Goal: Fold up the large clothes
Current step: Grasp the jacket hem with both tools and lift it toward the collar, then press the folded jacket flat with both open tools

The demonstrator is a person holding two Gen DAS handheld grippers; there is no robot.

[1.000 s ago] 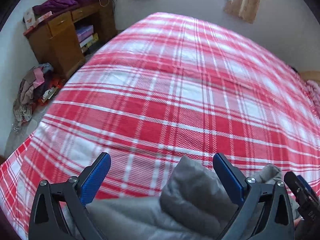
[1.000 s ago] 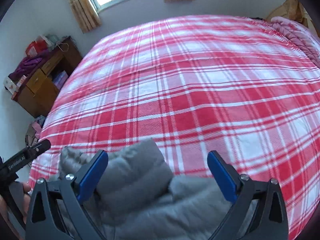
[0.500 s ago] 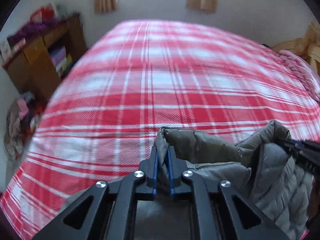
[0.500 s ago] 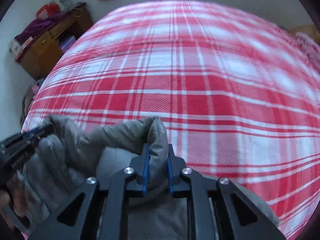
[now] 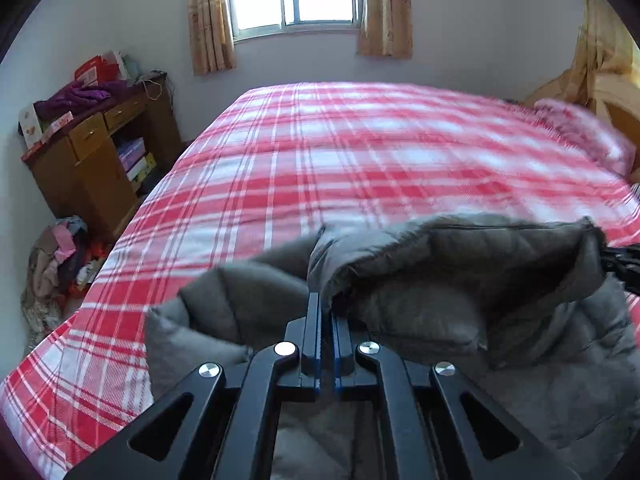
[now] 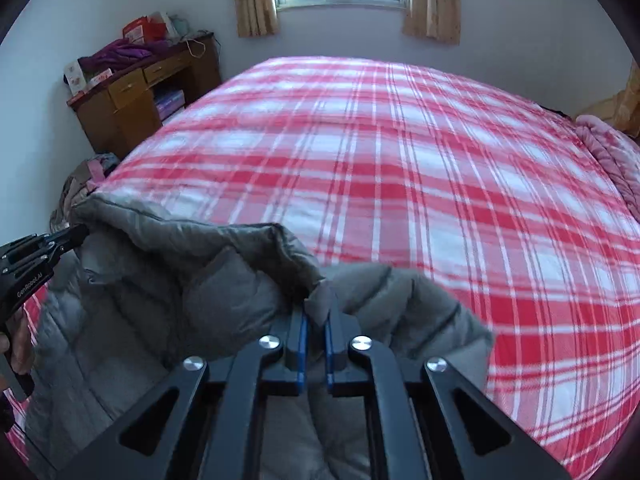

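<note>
A grey quilted puffer jacket (image 5: 460,280) hangs between my two grippers above the near edge of the bed. My left gripper (image 5: 327,308) is shut on one edge of the jacket. My right gripper (image 6: 314,316) is shut on another edge of the jacket (image 6: 192,280). The stretch of fabric between them sags in a fold. The left gripper also shows in the right wrist view (image 6: 76,236), pinching the jacket at the far left. The right gripper's tip shows at the right edge of the left wrist view (image 5: 620,260). The jacket's lower part is hidden below the grippers.
A wide bed with a red and white plaid sheet (image 5: 380,160) fills the room ahead. A wooden desk (image 5: 96,152) with clothes and boxes stands at the left wall. A pile of clothes (image 5: 56,256) lies on the floor. A pink blanket (image 5: 580,136) lies at the bed's right end.
Both grippers went from open to shut on the jacket's edge. They have since lifted it, and both views have tilted up to show the window and the far wall.
</note>
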